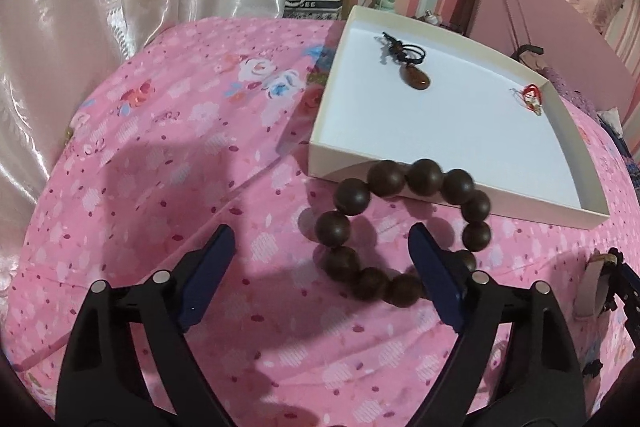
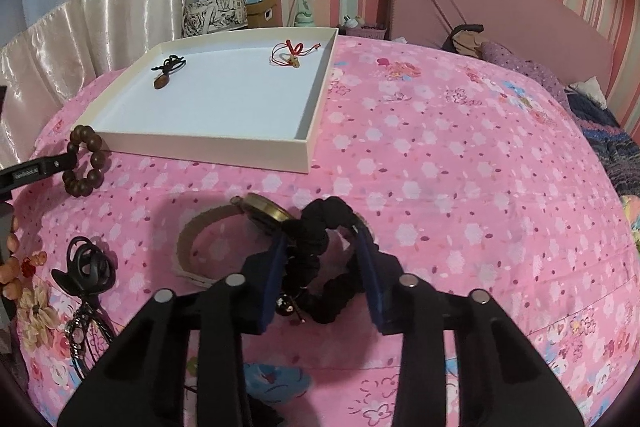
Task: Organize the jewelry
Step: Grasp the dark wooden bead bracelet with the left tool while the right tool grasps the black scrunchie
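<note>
Two pieces lie in the tray [image 2: 308, 143]; the wide-open left gripper [image 1: 322, 247] hooks the bead bracelet [image 1: 400, 231], the right gripper [image 2: 322, 247] straddles a black scrunchie [image 2: 320, 223], apparently ungripped.

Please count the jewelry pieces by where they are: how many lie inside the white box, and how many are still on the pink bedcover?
Inside the white box: 2 (brown pendant, red cord charm)
On the pink bedcover: 6 (brown bead bracelet, black scrunchie, watch, black hair claw, orange bead strand, dark chain)
Total: 8
</note>
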`<state>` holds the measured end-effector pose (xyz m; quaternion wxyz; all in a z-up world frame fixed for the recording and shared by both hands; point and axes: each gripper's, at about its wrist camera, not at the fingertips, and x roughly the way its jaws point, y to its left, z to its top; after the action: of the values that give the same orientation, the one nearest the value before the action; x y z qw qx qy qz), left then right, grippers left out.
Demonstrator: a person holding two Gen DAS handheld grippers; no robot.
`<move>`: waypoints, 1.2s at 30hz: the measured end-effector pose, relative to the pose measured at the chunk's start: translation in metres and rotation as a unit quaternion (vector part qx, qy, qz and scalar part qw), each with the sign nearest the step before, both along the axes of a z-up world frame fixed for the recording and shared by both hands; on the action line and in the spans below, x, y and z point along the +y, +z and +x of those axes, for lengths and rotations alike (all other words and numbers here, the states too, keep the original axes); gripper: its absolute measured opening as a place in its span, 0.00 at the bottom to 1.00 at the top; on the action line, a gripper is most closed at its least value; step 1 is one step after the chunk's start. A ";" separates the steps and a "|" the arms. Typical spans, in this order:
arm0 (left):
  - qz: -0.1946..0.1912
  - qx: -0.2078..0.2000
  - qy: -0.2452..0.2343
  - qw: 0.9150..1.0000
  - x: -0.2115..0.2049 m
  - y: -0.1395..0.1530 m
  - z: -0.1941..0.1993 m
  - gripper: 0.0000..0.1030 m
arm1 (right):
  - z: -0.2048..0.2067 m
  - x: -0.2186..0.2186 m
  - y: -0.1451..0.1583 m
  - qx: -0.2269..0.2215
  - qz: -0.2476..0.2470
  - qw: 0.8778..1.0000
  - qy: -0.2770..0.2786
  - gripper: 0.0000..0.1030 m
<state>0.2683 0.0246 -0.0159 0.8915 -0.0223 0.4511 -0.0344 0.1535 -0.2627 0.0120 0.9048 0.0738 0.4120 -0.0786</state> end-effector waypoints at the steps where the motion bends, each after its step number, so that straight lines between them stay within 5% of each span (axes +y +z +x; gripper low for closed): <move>1: -0.003 0.004 0.000 1.000 0.001 -0.002 0.002 0.80 | 0.000 0.000 0.000 0.000 -0.001 1.000 0.000 0.31; 17: 0.033 0.013 -0.008 0.999 -0.011 -0.011 0.008 0.40 | 0.005 0.005 -0.005 0.002 0.003 1.000 0.008 0.17; 22: 0.044 0.009 -0.006 0.999 -0.012 -0.011 0.007 0.18 | 0.005 0.006 -0.005 0.001 0.002 1.000 0.009 0.16; 36: 0.038 -0.009 -0.006 0.999 -0.010 -0.003 0.001 0.17 | -0.002 0.000 0.004 -0.020 0.008 1.000 -0.006 0.15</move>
<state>0.2693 0.0147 -0.0191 0.8954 0.0144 0.4444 -0.0231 0.1515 -0.2632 0.0156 0.9119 0.0851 0.3936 -0.0795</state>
